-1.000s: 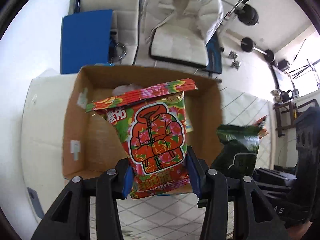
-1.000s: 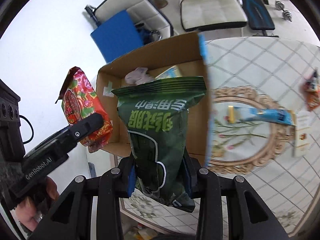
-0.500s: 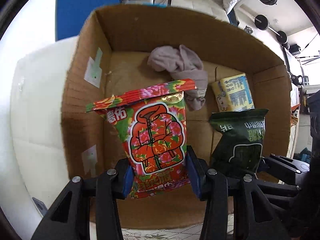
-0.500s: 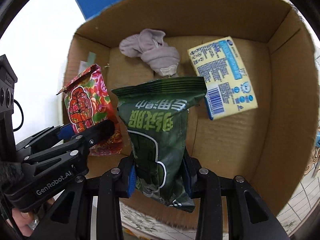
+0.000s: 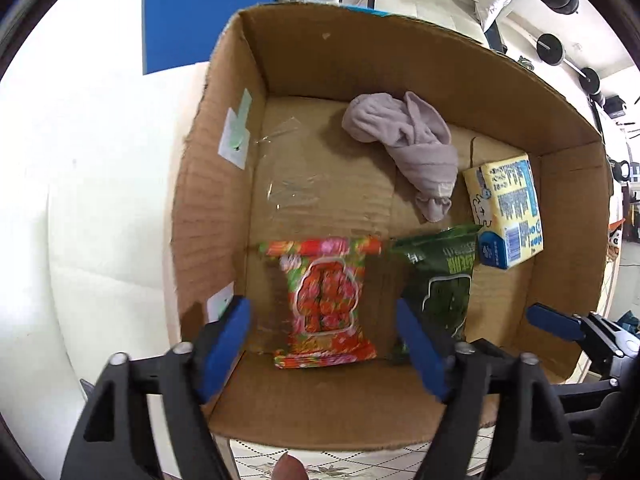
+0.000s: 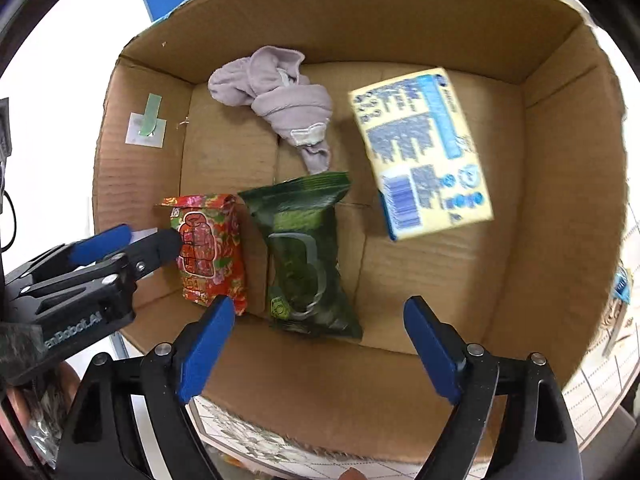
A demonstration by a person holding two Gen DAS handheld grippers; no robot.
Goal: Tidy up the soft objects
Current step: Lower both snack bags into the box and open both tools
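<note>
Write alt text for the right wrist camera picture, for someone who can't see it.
An open right hand-held gripper hangs over a cardboard box where a green snack bag and a red flowered snack bag lie side by side. Farther back lie a crumpled lilac cloth and a yellow and blue pack. The left hand-held gripper, also open, reaches in from the left.

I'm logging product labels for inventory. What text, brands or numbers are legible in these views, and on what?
"enRobot.AI", first letter cut off: on the left tool body, seen from the right wrist.
Red floral snack bag: characters blurred, unreadable.
Green snack bag: print blurred, unreadable.
Yellow and blue tissue pack: barcode and text blocks, too blurred.
Label on cardboard box wall: no readable text.
</note>
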